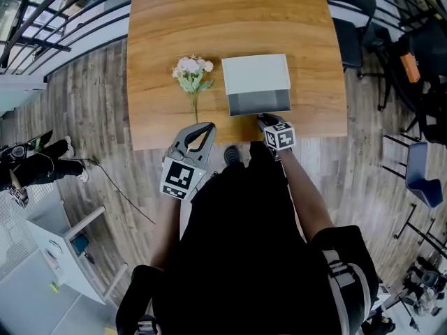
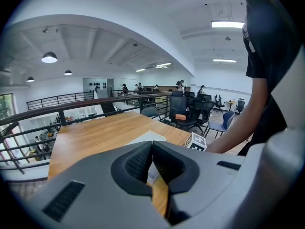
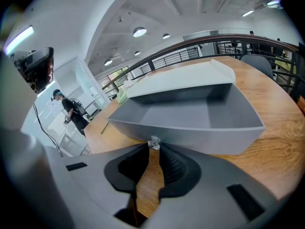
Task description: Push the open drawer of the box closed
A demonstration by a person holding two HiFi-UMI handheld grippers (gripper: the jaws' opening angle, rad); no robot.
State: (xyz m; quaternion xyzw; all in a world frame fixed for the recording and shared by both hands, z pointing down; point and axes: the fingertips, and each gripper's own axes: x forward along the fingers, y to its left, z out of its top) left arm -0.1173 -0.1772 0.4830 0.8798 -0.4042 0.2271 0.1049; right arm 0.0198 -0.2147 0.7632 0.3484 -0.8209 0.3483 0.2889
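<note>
A white box (image 1: 255,74) stands on the wooden table (image 1: 230,12), near its front edge. Its grey drawer (image 1: 259,103) is pulled out toward me and is empty. My right gripper (image 1: 262,119) is at the middle of the drawer's front. In the right gripper view the drawer (image 3: 190,113) fills the frame, and the small clear knob (image 3: 154,143) sits pinched between the tips of my right gripper (image 3: 153,149). My left gripper (image 1: 209,126) hangs left of the drawer over the table edge. Its pads meet with nothing between them (image 2: 152,144).
A bunch of pale flowers (image 1: 192,72) lies left of the box, its stem pointing toward the table edge. Dark office chairs (image 1: 349,12) stand to the right of the table and a blue chair (image 1: 422,173) farther right. A railing (image 1: 56,19) runs along the left.
</note>
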